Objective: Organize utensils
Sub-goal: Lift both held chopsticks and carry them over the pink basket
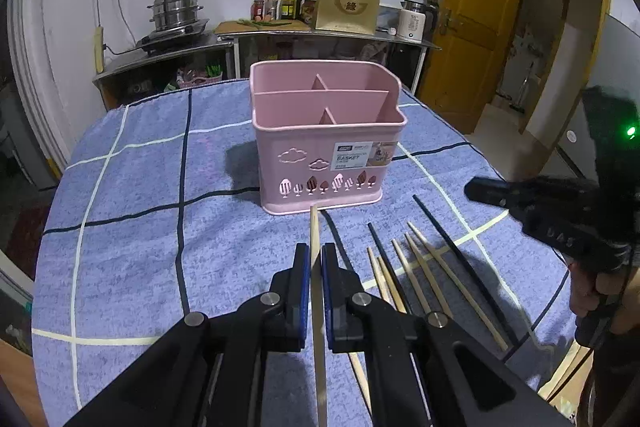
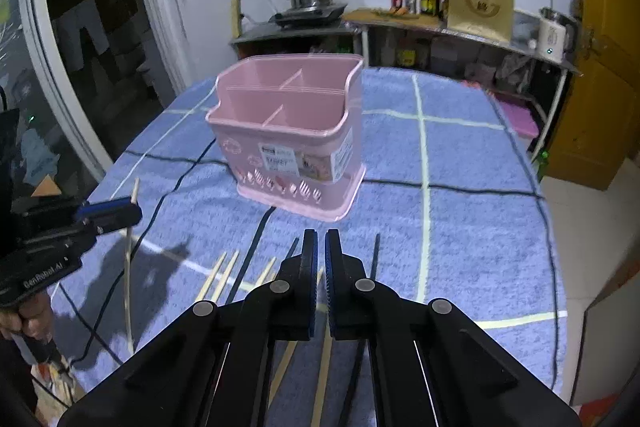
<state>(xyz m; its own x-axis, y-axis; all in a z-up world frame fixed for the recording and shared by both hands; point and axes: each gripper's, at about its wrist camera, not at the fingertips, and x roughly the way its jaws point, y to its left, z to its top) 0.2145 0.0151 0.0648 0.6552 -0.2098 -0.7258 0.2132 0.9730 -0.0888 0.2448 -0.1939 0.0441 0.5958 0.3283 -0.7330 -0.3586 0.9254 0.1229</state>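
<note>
A pink utensil basket (image 1: pixel 326 143) with several empty compartments stands on the blue checked tablecloth (image 1: pixel 132 227); it also shows in the right wrist view (image 2: pixel 292 135). My left gripper (image 1: pixel 316 251) is shut on a light wooden chopstick (image 1: pixel 315 227) that points toward the basket; the same gripper shows from the side in the right wrist view (image 2: pixel 110 211), the chopstick (image 2: pixel 128 275) hanging below it. Several wooden and black chopsticks (image 1: pixel 424 271) lie on the cloth to its right. My right gripper (image 2: pixel 320 243) is shut and empty above the loose chopsticks (image 2: pixel 224 275).
A counter (image 1: pixel 280 31) behind the table holds a steel steamer pot (image 1: pixel 176 11), bottles, a gold box and a kettle. A yellow door (image 1: pixel 476 19) is at the right. The table edge drops to the floor on the right (image 2: pixel 568 227).
</note>
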